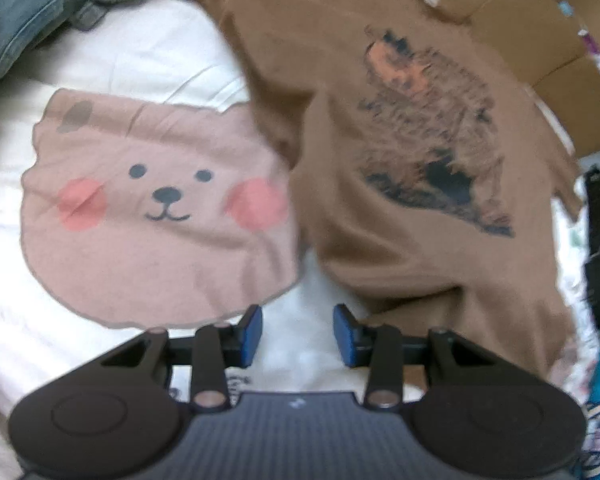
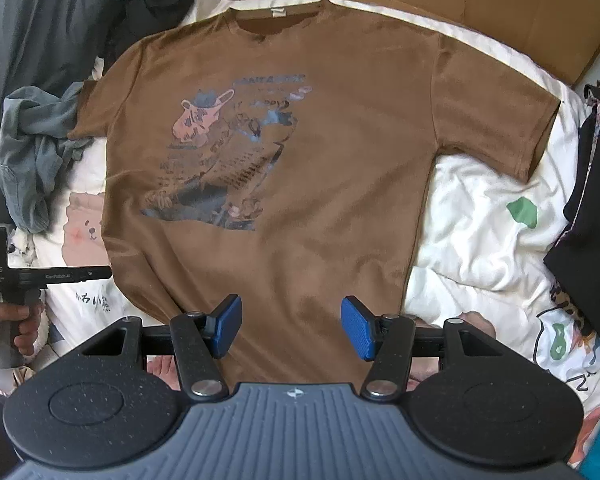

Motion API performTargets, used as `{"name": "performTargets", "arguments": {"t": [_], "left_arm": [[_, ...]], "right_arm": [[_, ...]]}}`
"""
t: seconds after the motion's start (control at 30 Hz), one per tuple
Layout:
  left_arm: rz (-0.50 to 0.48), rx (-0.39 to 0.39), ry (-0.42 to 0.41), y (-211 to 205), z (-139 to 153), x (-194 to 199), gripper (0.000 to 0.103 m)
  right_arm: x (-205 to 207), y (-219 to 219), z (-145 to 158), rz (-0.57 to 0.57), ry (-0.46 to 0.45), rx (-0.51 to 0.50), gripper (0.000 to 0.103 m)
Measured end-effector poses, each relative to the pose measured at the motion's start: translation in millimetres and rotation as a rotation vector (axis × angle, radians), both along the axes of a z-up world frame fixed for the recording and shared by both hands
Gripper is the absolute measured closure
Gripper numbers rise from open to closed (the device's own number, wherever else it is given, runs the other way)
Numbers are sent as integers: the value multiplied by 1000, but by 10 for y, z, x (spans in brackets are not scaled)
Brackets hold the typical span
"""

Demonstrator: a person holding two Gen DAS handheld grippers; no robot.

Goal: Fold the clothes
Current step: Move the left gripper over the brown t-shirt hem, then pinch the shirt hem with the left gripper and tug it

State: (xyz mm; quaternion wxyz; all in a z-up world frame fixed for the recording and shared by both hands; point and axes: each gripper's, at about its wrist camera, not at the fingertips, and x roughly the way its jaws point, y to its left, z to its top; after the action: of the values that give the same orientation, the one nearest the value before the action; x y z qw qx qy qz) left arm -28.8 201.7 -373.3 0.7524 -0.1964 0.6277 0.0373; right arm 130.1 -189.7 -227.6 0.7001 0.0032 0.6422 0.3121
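Left-wrist view motion-blurred; brown T-shirt point(image 1: 400, 240) print unreadable, hem hidden behind right gripper point(image 2: 291, 328).

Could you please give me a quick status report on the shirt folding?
Left gripper open, empty, over the bedsheet. Right gripper open, empty, above the hem. Brown T-shirt flat, print up, unfolded. Grey clothes touching its left sleeve.

A home bedroom is indicated: a bed covered by a white quilt point(image 2: 480, 216) printed with a cartoon bear face point(image 1: 160, 208), loose grey clothes point(image 2: 32, 160) heaped alongside, and flattened cardboard point(image 2: 480, 8) at its far edge.
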Motion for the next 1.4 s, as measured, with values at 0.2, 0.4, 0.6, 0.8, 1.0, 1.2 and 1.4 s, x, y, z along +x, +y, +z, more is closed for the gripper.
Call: {"name": "performTargets", "arguments": {"t": [0.2,0.4,0.6,0.8,1.0,1.2,1.4], "left_arm": [[16,-8,-9,-34,-58,174,62],[-22,-31,-49,-221,65,443,62],[-35,-27,-43,-333,66,667,62],[-31,0,9,-387,-97,788,48],[-20,-9,10,-431,-189,778,48],[-36,-28,0,-398,-147,731,85],[-53,-51,-23,-270,179,610,97]], "right_arm": [[-2,43,49,27,-27,-4,41],[2,-1,94,21,-44,-3,41],[16,-16,136,27,-64,-1,41],[44,-42,172,23,-82,-8,41],[34,-8,197,44,-99,-16,41],[17,44,193,60,-102,-31,41],[-5,74,221,73,-113,-33,41]]}}
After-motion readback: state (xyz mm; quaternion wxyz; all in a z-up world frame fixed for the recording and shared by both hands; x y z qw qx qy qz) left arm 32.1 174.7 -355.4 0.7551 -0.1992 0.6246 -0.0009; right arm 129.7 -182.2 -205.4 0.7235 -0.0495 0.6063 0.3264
